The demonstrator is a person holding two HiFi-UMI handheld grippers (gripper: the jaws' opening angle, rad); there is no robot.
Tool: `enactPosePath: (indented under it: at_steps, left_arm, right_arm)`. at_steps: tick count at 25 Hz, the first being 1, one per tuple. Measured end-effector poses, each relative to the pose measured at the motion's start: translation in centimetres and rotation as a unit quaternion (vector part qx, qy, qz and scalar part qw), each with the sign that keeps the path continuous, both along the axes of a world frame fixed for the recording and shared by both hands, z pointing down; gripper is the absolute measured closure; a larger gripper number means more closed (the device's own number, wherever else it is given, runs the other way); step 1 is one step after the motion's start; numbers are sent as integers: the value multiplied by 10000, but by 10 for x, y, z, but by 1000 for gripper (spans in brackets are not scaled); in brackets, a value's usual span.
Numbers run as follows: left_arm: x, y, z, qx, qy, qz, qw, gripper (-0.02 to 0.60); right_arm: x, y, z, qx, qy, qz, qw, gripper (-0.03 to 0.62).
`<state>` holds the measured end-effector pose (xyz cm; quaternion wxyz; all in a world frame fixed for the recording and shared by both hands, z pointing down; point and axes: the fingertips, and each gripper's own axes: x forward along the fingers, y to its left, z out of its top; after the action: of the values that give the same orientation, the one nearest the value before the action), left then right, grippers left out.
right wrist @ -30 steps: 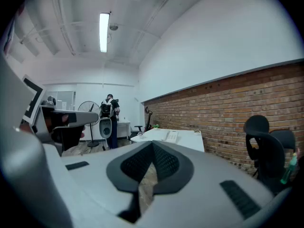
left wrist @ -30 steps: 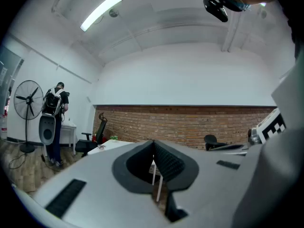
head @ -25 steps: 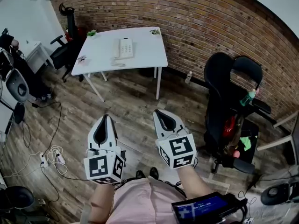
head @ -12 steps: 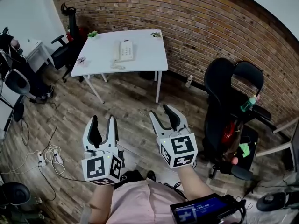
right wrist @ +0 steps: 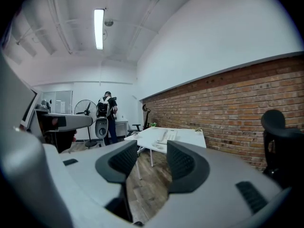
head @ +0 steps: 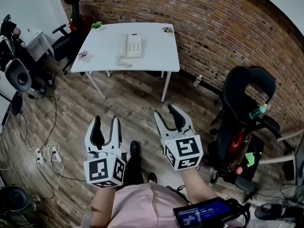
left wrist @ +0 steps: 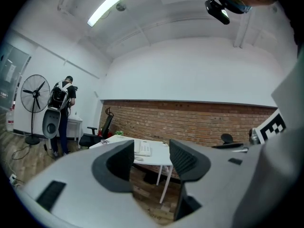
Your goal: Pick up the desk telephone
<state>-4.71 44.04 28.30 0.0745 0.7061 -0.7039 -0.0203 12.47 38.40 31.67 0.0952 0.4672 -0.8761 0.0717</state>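
A white desk telephone (head: 132, 45) lies with its coiled cord on a white table (head: 159, 58) against the brick wall, far ahead of both grippers. My left gripper (head: 105, 121) is held over the wooden floor; its jaws have just been opening and stand apart with nothing between them. My right gripper (head: 166, 110) beside it has likewise just been opening and holds nothing. The left gripper view shows the telephone (left wrist: 142, 148) small between the dark pads (left wrist: 116, 167). In the right gripper view the telephone (right wrist: 167, 136) is on the distant table (right wrist: 187, 137).
A black office chair (head: 244, 94) with a bottle stands at the right. Cables and a power strip (head: 47, 153) lie on the floor at the left. More chairs (head: 66, 46) crowd the table's left end. Small plants (head: 97, 25) sit on the table's far corners. A person with a backpack (left wrist: 61, 103) stands by a fan.
Both grippers' jaws went from shut to apart. The table and telephone have drawn a little nearer in the head view, and a shoe has stepped forward between the grippers.
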Motion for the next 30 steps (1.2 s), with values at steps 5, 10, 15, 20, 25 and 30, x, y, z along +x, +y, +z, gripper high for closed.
enactPosePath:
  at_steps: [5,10,15,20,25,30]
  left_arm:
    - [-27,-61,14,-125,15,72,9999,354]
    - [-57,-132,18,-167,17,200,9997,354]
    - [-81,-199,11,-127,14,372,9992,353]
    - [-100,-250,2,-47,4,533,9986,353]
    - [-104,-283,-2,-46,-26,698,9975,353]
    - [-99,-308,6,-131,-81,849,9963,351]
  right_arm:
    - [-23,-56,20,-172,61,86,9998,393]
    - [-52,-118,27,-276,88,195,9994,396]
    - [-75,-180,18,-257,94,345,9990,402]
    - [-94,-225,6,-136,96,459,9988,408]
    - [-99,-254,-2,-82,76,584,9982,413]
    - [-96,-276,3,-110,39,689,9976,414]
